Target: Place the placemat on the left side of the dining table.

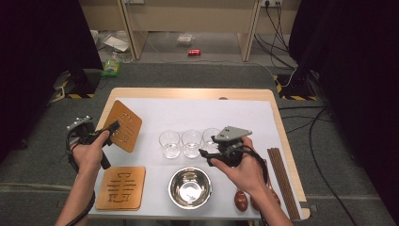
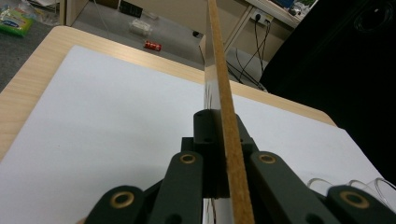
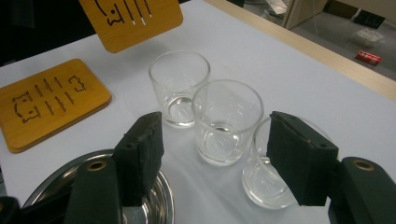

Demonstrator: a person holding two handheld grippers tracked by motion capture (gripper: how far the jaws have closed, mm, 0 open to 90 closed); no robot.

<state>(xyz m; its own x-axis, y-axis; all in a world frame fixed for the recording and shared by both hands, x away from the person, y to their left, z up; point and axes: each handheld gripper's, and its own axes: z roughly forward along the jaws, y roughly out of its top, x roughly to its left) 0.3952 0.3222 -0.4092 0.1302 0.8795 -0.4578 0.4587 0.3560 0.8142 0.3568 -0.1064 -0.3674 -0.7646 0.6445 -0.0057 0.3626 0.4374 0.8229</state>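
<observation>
Wooden coaster (image 1: 123,125), one of 2, clamped edge-on in left gripper (image 1: 111,128), lifted off the desk (image 1: 197,94) and tilted, over the left part of the white mat (image 1: 197,113) near the desk's left edge. Seen edge-on between the shut pads in left gripper view (image 2: 229,135).

Second coaster (image 1: 121,187) flat at the desk's front-left corner, slotted pattern up. Also in right gripper view (image 3: 46,102), with the lifted one (image 3: 133,18) above and beyond it.

3 clear glasses in a row mid-desk, upright, close together: left glass (image 1: 170,143), middle glass (image 1: 192,142), right glass (image 1: 211,140). Whether touching: cannot tell.

Right gripper (image 1: 203,153) jaws apart, holding nothing, hovering just in front of the right glass. In right gripper view, pads (image 3: 140,154) spread wide, right glass (image 3: 266,172) partly behind one pad, middle glass (image 3: 226,121) and left glass (image 3: 180,86) farther off.

1 steel bowl (image 1: 190,187) at the front edge, centre, empty, just in front of the glasses; rim also in right gripper view (image 3: 161,196).

1 bundle of dark chopsticks (image 1: 281,181) along the right edge; exact count not readable.

2 brown rounded objects at front right, one clear (image 1: 241,201), one mostly hidden behind the right forearm.
</observation>
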